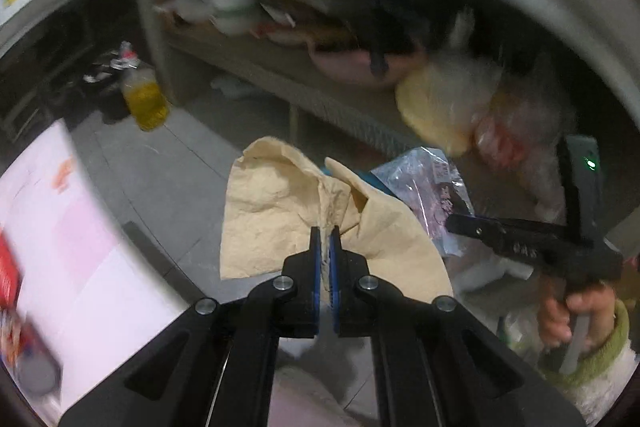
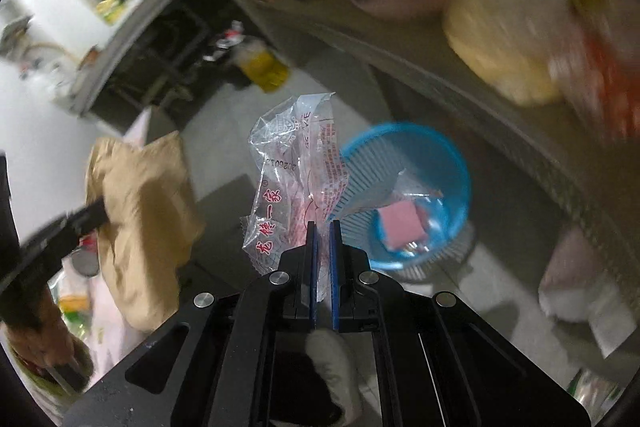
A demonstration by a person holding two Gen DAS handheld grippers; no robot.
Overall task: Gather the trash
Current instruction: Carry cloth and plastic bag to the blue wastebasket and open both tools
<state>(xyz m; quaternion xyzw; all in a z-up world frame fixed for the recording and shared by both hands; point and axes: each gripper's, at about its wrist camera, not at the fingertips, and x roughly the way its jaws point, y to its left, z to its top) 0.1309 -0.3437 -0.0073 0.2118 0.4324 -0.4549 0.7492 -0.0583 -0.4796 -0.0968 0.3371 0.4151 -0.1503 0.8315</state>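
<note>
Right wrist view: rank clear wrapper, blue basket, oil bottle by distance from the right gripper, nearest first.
1. Clear wrapper: clamped in the right gripper, dead centre.
2. Blue basket: on the floor just beyond, to the right.
3. Oil bottle: far back on the floor, upper centre-left.

Floor (image 2: 248, 131): grey tile, joints visible. A blue slatted basket (image 2: 440, 147) stands on it, just beside the front edge of a low shelf (image 1: 280, 67); a pink block (image 2: 400, 227) and clear wrapping lie inside the basket. A bottle of yellow liquid (image 1: 145, 101) stands on the floor at the shelf's left end, near a dark metal rack (image 2: 168, 67).

Shelf: beige, with a ribbed front edge. Resting on it are a pink basin (image 1: 360, 65), a bag with yellow contents (image 1: 436, 107) and a bag with red contents (image 1: 504, 135), the two bags touching. Further items at the back are too blurred to identify.
</note>
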